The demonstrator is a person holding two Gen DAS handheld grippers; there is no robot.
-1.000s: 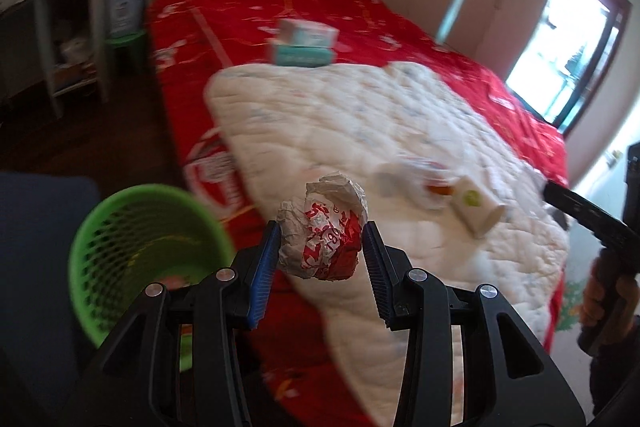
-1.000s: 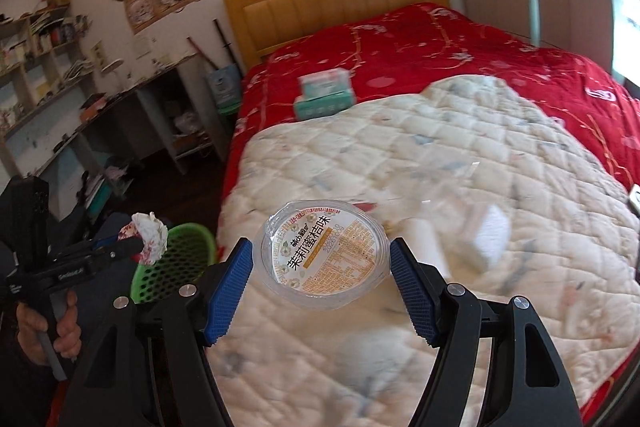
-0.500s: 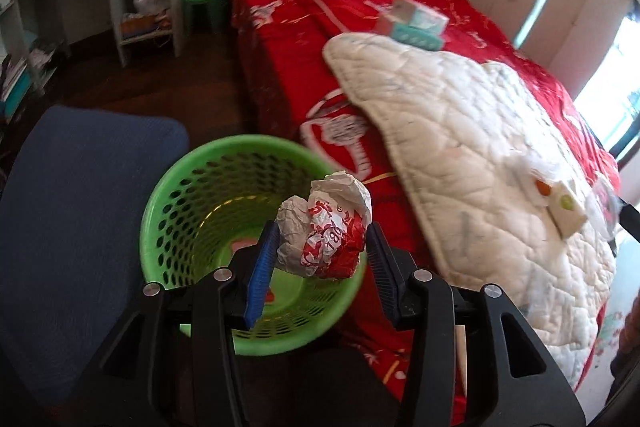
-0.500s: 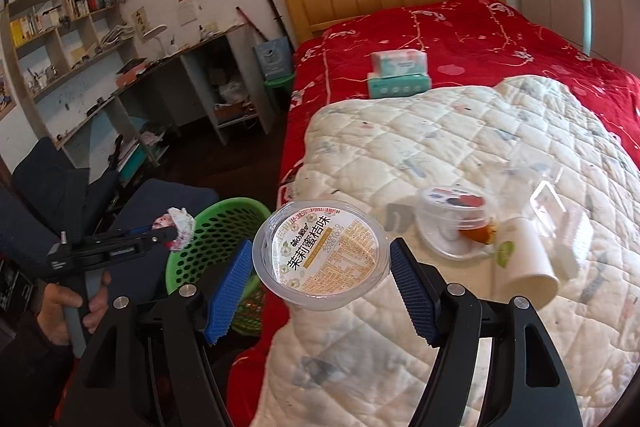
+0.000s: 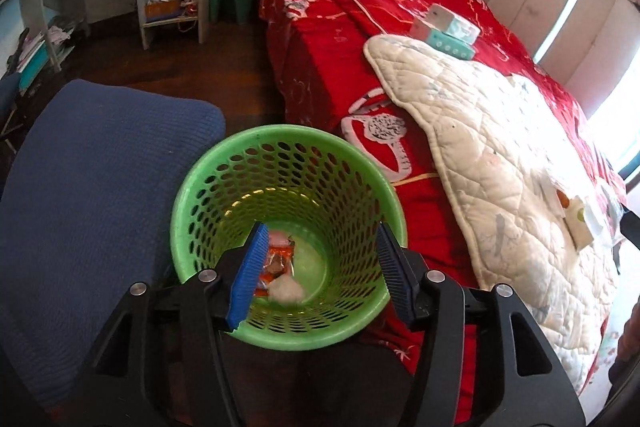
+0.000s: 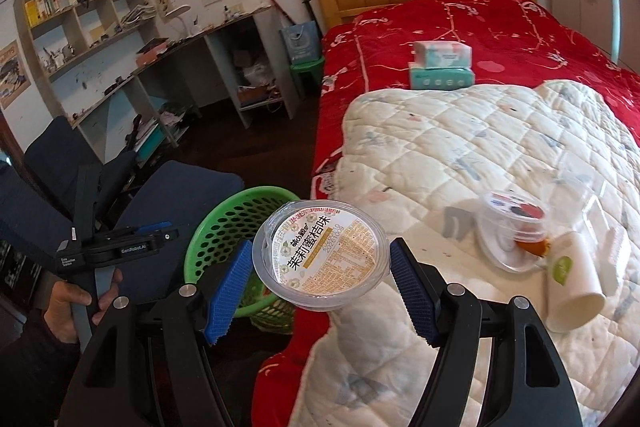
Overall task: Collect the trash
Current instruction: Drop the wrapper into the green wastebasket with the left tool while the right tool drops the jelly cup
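My left gripper [image 5: 318, 269] is open and empty, right above the green mesh trash basket [image 5: 192, 211]. A crumpled wrapper [image 5: 286, 291] lies at the basket's bottom beside an orange packet [image 5: 276, 259]. My right gripper [image 6: 320, 287] is shut on a round clear jelly cup [image 6: 322, 255] with a printed lid, held above the bed's edge. The basket [image 6: 224, 219] stands just left of it, with the left gripper [image 6: 152, 237] over its left rim. A clear cup [image 6: 512, 227] and a white paper cup [image 6: 572, 279] lie on the white quilt [image 6: 460, 147].
A blue chair seat [image 5: 92, 187] stands left of the basket. The red bed [image 5: 340, 47] carries stacked tissue packs [image 6: 440, 65]. A desk with shelves [image 6: 140, 67] and a green stool [image 6: 306, 69] stand along the far wall.
My left gripper moved over the basket, opened and let go of the crumpled wrapper, which now lies in the basket. My right gripper keeps hold of the jelly cup.
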